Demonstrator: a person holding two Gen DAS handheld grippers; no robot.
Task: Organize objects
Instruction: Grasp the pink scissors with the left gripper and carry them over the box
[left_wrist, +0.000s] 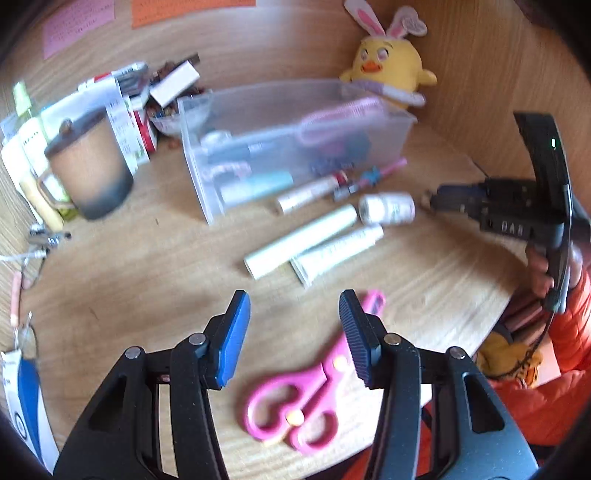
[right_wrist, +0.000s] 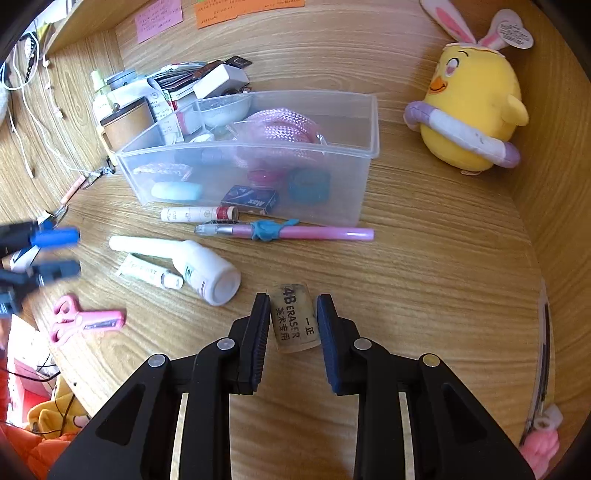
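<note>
Right tool (right_wrist: 291, 325) clamped on eraser (right_wrist: 294, 319), left tool (left_wrist: 293, 334) wide above scissors (left_wrist: 299, 387)

The eraser (right_wrist: 295, 319) on the desk, at about six o'clock from the clear bin (right_wrist: 369, 147), reads "4B ERASER" along its side, with Chinese characters beside that. A small dark blue box (right_wrist: 249, 199) inside the bin carries the word "Max". The pink and orange notes on the wall at twelve o'clock bear writing too small to read.
</note>
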